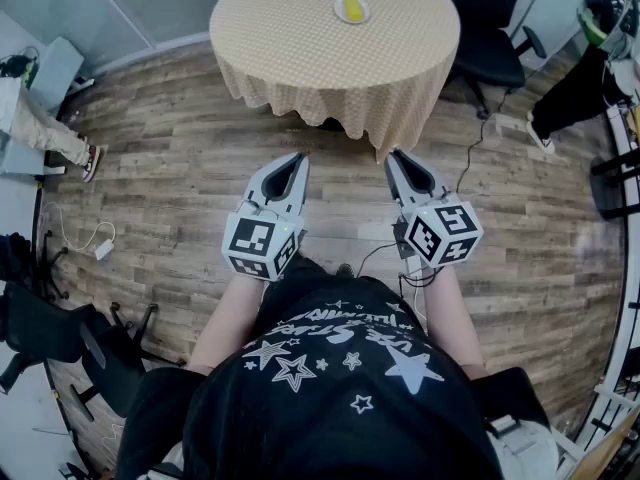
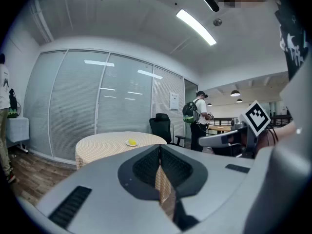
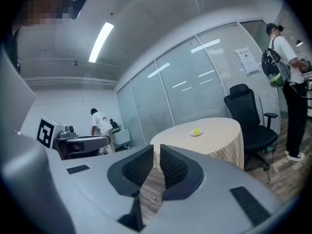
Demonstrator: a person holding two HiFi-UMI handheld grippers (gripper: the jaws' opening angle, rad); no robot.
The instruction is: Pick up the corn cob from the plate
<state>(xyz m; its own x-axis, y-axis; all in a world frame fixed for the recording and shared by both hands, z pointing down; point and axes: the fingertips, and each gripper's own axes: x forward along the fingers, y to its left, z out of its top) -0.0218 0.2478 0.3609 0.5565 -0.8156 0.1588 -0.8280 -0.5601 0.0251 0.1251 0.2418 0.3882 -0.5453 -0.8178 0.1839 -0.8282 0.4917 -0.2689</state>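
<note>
The yellow corn cob (image 1: 352,8) lies on a small white plate (image 1: 340,16) on the far side of a round table with a beige checked cloth (image 1: 300,28). My left gripper (image 1: 297,160) and right gripper (image 1: 395,156) are side by side over the wooden floor, short of the table and pointing at it. Both are shut with nothing between the jaws. In the left gripper view the corn cob (image 2: 132,142) shows small above the closed left gripper (image 2: 159,152). In the right gripper view the corn cob (image 3: 196,131) sits well beyond the shut right gripper (image 3: 157,155).
A black office chair (image 1: 492,30) stands behind the table at the right. A person (image 1: 585,63) stands at the far right and another person (image 1: 45,128) at the left. Cables (image 1: 85,240) lie on the floor, with another dark chair (image 1: 60,333) at lower left.
</note>
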